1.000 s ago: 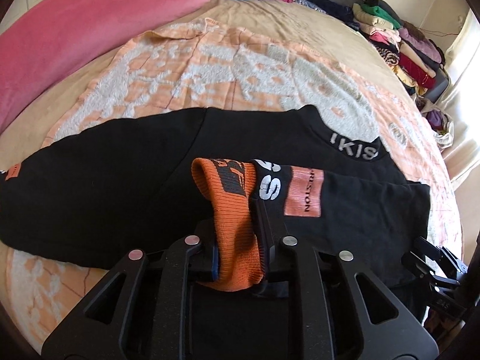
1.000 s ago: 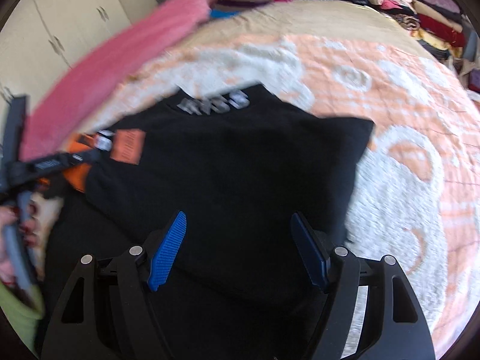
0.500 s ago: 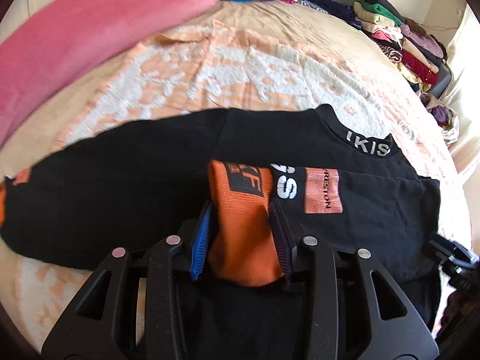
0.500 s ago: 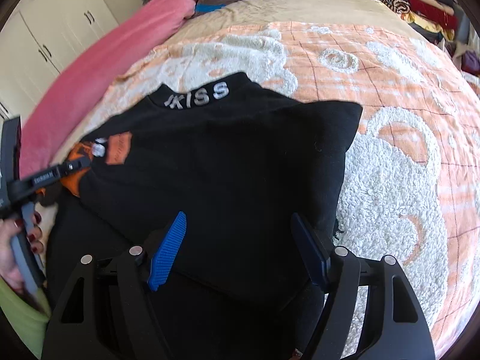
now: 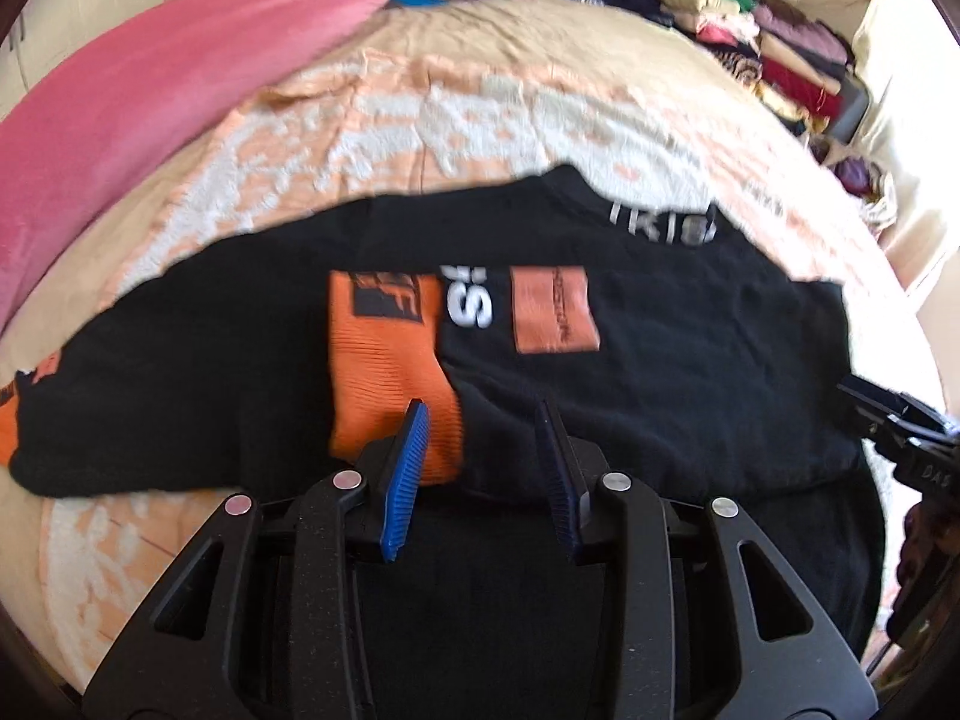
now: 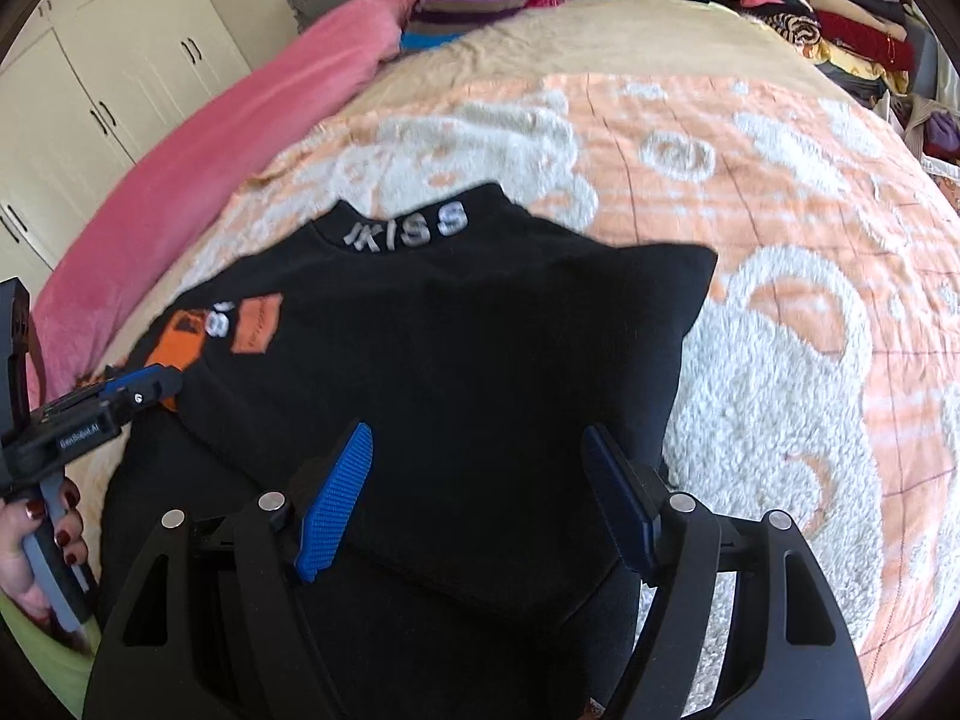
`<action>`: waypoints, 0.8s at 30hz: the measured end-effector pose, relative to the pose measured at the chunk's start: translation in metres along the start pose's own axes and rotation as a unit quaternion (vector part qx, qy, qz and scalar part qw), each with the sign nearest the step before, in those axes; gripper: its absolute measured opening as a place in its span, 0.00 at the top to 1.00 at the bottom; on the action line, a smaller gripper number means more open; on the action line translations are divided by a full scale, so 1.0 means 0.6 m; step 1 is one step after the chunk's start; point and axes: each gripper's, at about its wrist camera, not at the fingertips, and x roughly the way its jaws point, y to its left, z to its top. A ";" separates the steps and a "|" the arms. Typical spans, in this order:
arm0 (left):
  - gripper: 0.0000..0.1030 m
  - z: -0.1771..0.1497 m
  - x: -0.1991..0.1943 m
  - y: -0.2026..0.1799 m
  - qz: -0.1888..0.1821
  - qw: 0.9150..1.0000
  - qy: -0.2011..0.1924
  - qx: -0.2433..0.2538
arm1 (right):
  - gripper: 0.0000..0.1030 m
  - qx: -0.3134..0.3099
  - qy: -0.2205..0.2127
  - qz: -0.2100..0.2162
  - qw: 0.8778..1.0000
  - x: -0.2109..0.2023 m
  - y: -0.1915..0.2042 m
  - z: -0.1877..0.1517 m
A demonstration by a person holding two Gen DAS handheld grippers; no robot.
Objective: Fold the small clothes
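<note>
A black sweatshirt (image 5: 690,360) (image 6: 456,330) with "IKISS" on its collar lies flat on the bed. One sleeve is folded across its chest, and its orange cuff (image 5: 384,354) (image 6: 180,348) rests there beside an orange patch (image 5: 552,312). My left gripper (image 5: 480,414) (image 6: 138,387) is open just behind the cuff. Its left pad overlaps the cuff's edge, and only black cloth shows between the pads. The other sleeve's orange cuff (image 5: 12,420) lies at the far left. My right gripper (image 6: 477,432) (image 5: 888,414) hovers open over the shirt's folded right side, holding nothing.
An orange-and-white fleece blanket (image 6: 780,300) covers the bed. A pink bolster (image 5: 150,72) runs along the far left, with striped cushions (image 6: 474,0) behind it. Stacks of folded clothes (image 6: 810,12) line the far right. White wardrobes (image 6: 90,90) stand at the left.
My left gripper let go of the orange cuff, opened, and drew back to the right; the cuff now lies flat on the shirt. The right gripper stayed open and nearly still.
</note>
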 end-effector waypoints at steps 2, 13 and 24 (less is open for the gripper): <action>0.72 -0.007 0.013 -0.003 0.013 1.000 0.005 0.007 | 0.31 0.003 0.006 -0.001 1.000 0.005 -0.004 -0.004; 0.72 -0.014 0.017 0.012 0.000 1.000 0.009 -0.013 | 0.30 0.020 0.012 0.007 1.000 0.015 -0.010 -0.005; 0.35 -0.004 -0.022 0.011 0.005 1.000 -0.009 -0.016 | 0.08 0.029 -0.024 0.009 0.999 -0.023 -0.004 0.011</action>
